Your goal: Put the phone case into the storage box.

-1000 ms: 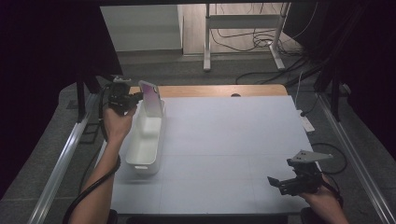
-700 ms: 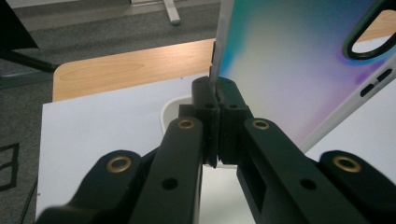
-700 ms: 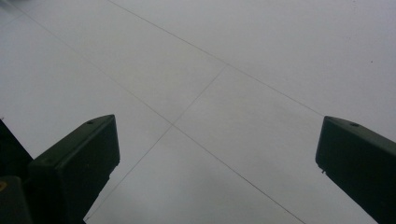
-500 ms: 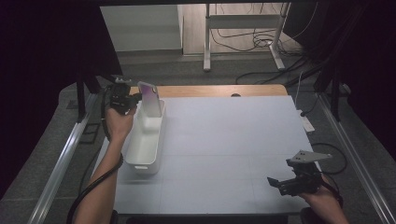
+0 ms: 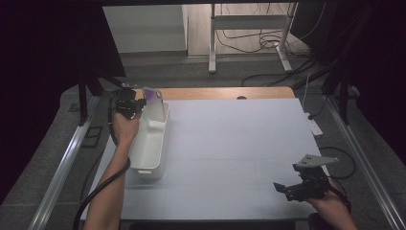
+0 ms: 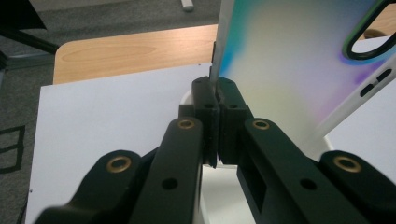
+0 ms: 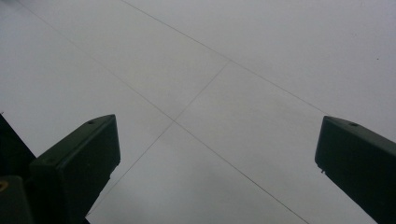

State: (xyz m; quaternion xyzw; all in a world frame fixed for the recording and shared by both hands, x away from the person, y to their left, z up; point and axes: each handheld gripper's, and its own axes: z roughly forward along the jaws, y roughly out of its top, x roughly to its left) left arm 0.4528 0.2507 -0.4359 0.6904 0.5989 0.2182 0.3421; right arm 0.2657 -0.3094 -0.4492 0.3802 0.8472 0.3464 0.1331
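An iridescent phone case (image 5: pixel 153 99) (image 6: pixel 299 60) with a black-ringed camera cut-out stands on edge over the far end of a long white bin (image 5: pixel 149 143). My left gripper (image 5: pixel 136 105) (image 6: pixel 215 100) is shut on the case's edge, its jaws pinching the thin rim. The left hand holds it at the bin's far left corner. My right gripper (image 5: pixel 282 188) (image 7: pixel 217 154) rests near the table's front right, open, with bare white tabletop between its jaws.
The white table top (image 5: pixel 239 143) ends in a wooden strip (image 5: pixel 225 93) at the far edge. Metal rails run along both sides. A desk frame (image 5: pixel 249 43) and cables lie on the floor beyond the table.
The left hand has lowered the phone case a little toward the far end of the bin. The right hand has kept still.
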